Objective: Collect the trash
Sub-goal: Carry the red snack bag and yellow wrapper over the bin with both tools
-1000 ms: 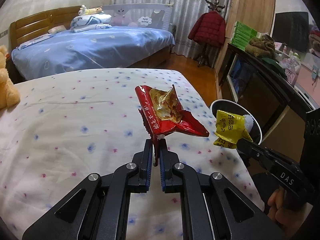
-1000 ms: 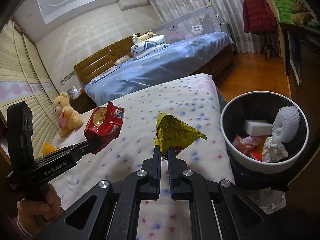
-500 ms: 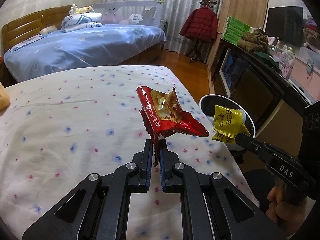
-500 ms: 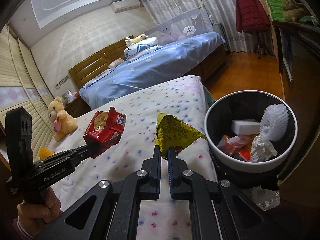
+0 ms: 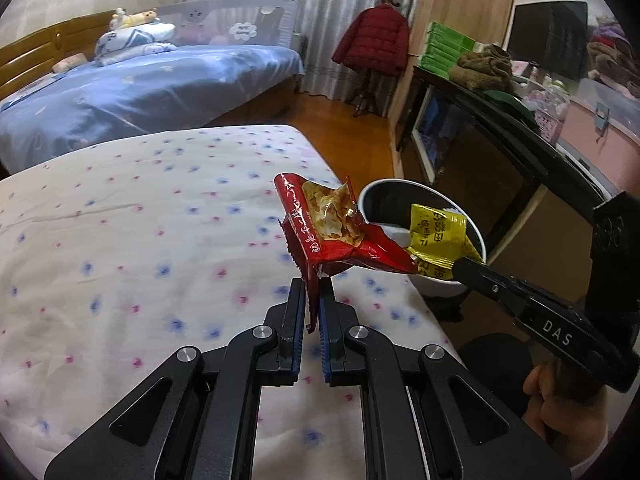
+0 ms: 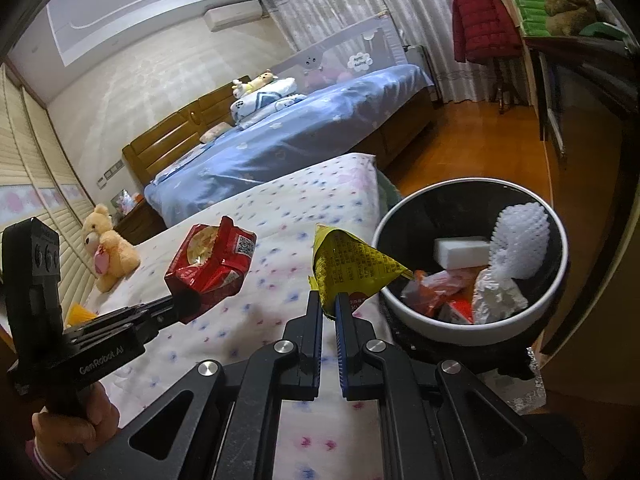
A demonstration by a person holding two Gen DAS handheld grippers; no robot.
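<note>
Left wrist view: left gripper [image 5: 314,300] is clamped on the red wrapper [image 5: 336,232], which hangs over the bed [image 5: 120,220]. The bin [image 5: 432,280] sits at about 2 o'clock, with the yellow wrapper [image 5: 438,232] in front of it.

Right wrist view: right gripper [image 6: 329,306] pinches the yellow wrapper [image 6: 352,264], bin [image 6: 440,330] at 2 o'clock, just beside the bed edge. The wrapper tip only overlaps the rim, so it's probably best to get fully over the opening before letting go, one wrapper at a time, so the grippers don't bump.
</note>
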